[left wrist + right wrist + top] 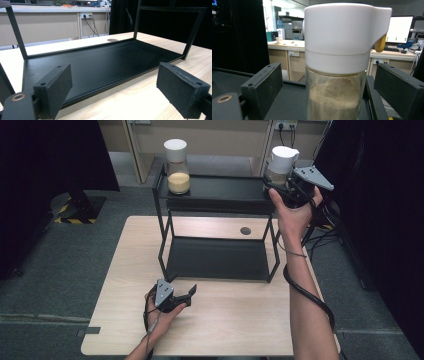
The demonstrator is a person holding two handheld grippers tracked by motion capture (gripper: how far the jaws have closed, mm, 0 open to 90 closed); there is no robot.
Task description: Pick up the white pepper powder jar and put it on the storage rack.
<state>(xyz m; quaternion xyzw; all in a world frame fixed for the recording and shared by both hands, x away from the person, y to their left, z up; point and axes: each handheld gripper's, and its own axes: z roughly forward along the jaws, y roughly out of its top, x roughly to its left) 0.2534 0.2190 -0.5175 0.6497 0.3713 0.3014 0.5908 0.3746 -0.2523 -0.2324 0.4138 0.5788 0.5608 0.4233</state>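
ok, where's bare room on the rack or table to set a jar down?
Free: the black metal rack's lower shelf; the top shelf's middle between the orange-filled glass jar and the white-lidded glass jar; the pale wooden table front-right. Crowded: the top shelf's right end, where the right gripper stands open around that jar, and near the left gripper.
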